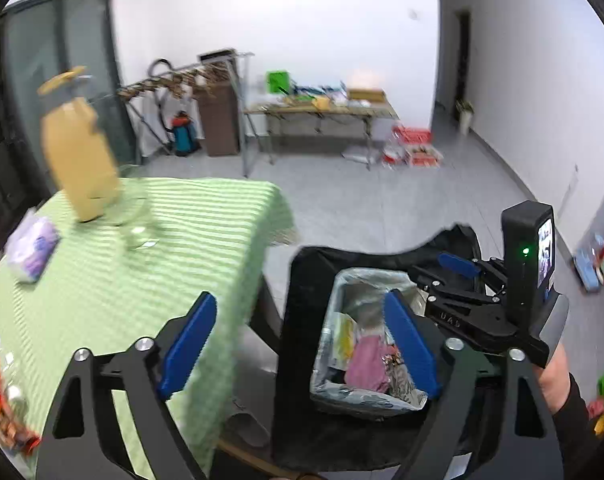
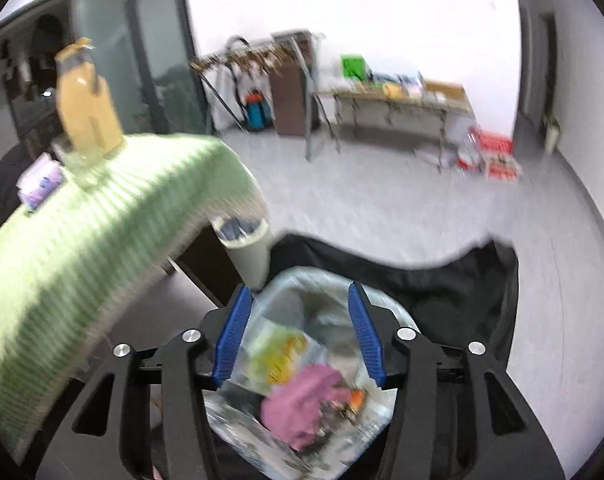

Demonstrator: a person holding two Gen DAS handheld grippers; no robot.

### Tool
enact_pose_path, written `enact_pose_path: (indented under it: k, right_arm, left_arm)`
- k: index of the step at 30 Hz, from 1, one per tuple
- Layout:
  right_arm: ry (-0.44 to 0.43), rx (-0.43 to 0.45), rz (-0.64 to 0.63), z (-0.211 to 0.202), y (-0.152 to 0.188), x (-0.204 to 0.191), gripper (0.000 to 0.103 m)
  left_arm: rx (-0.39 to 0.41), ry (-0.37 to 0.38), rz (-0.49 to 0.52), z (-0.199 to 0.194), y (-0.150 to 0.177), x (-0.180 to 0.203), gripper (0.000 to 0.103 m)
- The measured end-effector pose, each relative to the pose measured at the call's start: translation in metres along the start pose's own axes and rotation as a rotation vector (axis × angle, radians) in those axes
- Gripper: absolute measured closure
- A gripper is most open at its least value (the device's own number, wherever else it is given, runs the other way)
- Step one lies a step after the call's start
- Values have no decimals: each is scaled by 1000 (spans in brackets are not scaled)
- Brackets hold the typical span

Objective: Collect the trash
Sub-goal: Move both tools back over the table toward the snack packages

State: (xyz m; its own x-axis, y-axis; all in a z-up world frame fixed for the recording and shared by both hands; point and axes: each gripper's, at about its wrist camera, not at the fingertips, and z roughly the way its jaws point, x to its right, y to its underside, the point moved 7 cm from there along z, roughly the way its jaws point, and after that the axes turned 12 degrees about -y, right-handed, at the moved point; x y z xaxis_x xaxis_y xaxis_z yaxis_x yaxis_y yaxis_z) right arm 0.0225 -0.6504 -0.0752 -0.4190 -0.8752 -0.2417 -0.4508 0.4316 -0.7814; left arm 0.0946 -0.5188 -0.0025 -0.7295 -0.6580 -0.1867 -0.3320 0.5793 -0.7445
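A bin lined with a clear bag (image 1: 366,394) (image 2: 366,436) sits on a black chair beside the green-striped table (image 1: 141,272) (image 2: 81,248). It holds pink crumpled trash (image 1: 368,360) (image 2: 306,404) and a yellow wrapper (image 2: 277,356). My left gripper (image 1: 302,340) is open and empty, spanning the table edge and the bin. My right gripper (image 2: 297,334) is open and empty right above the bin; it also shows in the left wrist view (image 1: 462,280). A red wrapper (image 1: 1,404) lies on the table at the near left.
On the table stand a yellow-filled bottle (image 1: 79,160) (image 2: 87,108), a glass (image 1: 135,220) and a tissue pack (image 1: 31,248) (image 2: 39,184). A white bin (image 2: 245,248) stands on the floor by the table. A far table, a rack and red boxes line the back wall.
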Motion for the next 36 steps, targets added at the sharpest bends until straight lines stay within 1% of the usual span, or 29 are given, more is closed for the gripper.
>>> enact_pose_path:
  k: [2, 5, 8, 10, 12, 14, 17, 19, 21, 23, 26, 29, 32, 34, 35, 36]
  right_arm:
    - [-27, 30, -32, -8, -14, -25, 51]
    - [-75, 70, -89, -19, -31, -69, 45]
    - [-119, 95, -135, -24, -43, -104, 44]
    - [-152, 109, -171, -27, -49, -133, 44]
    - [-188, 120, -205, -29, -54, -162, 44]
    - [-223, 125, -236, -29, -56, -191, 44]
    - [-276, 121, -279, -27, -55, -228, 44]
    - [-322, 117, -318, -26, -52, -260, 43]
    - [-372, 110, -362, -26, -44, -293, 39]
    - [-415, 104, -402, -24, -38, -324, 39]
    - [-482, 81, -462, -19, -21, -369, 39]
    - [-548, 51, -510, -15, 1, -410, 39]
    - [-604, 15, -546, -10, 24, -444, 39]
    - [-643, -8, -563, -7, 40, -467, 34]
    - [-667, -19, -571, -5, 49, -481, 30]
    - [-680, -25, -576, -6, 55, -490, 30]
  left_arm:
    - [25, -46, -22, -22, 1, -26, 18]
    - [80, -79, -53, -53, 1, -56, 15]
    - [164, -116, -113, -93, 5, -98, 12]
    - [206, -149, -136, -111, 9, -119, 9]
    - [246, -201, -157, -132, 18, -144, 9]
    - [269, -239, -179, -146, 28, -164, 8]
    - [291, -317, -236, -168, 54, -202, 8]
    - [290, -356, -271, -177, 70, -221, 8]
    - [284, -392, -315, -185, 90, -242, 8]
    - [257, -446, -364, -188, 113, -264, 8]
    - [230, -496, -427, -194, 141, -293, 8]
    - [187, -526, -527, -197, 174, -322, 8]
    - [135, -538, -634, -199, 210, -353, 8]
    - [86, -559, -697, -201, 240, -372, 8]
    - [48, -579, -726, -201, 256, -383, 8]
    - [25, -595, -741, -205, 267, -385, 8]
